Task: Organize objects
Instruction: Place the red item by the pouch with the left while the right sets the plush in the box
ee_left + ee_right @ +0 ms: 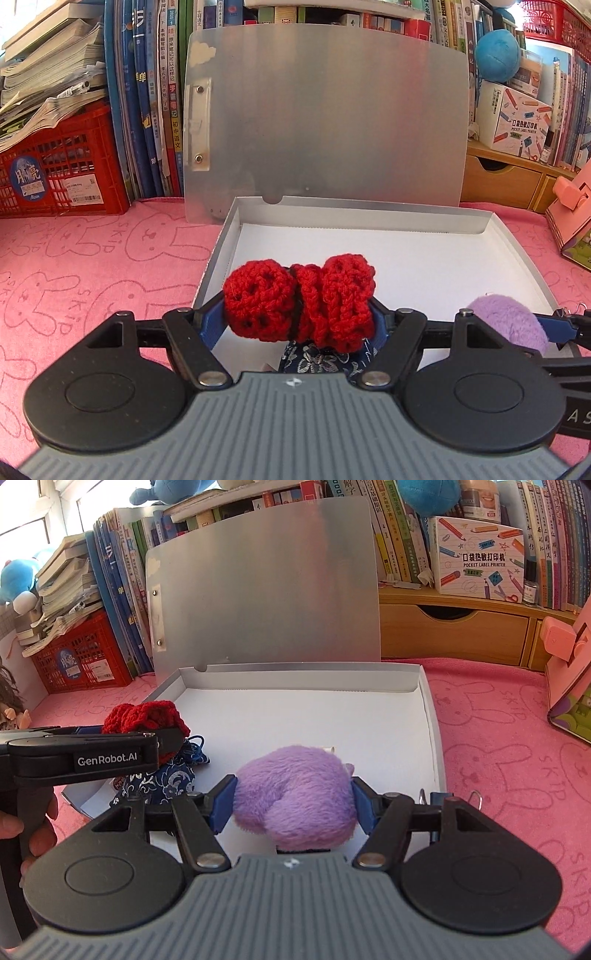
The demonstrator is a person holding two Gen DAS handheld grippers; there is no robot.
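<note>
Left claw (299,317): my blue pads are clamped on a red crocheted yarn bundle (299,302), held above the near left part of the shallow white cardboard box (517,254).

Right claw (293,801): my pads pinch a fluffy lilac plush ball (295,794) from both sides, over the near middle of the same box (430,716).

Box: silver lid (325,122) stands upright at the back, against rows of books.

Inside, near left: a navy floral fabric pouch (162,781), just beneath the red bundle (144,714).

Underneath: pink towel printed with rabbits (81,266).

Left rear: red plastic crate (62,170).
</note>
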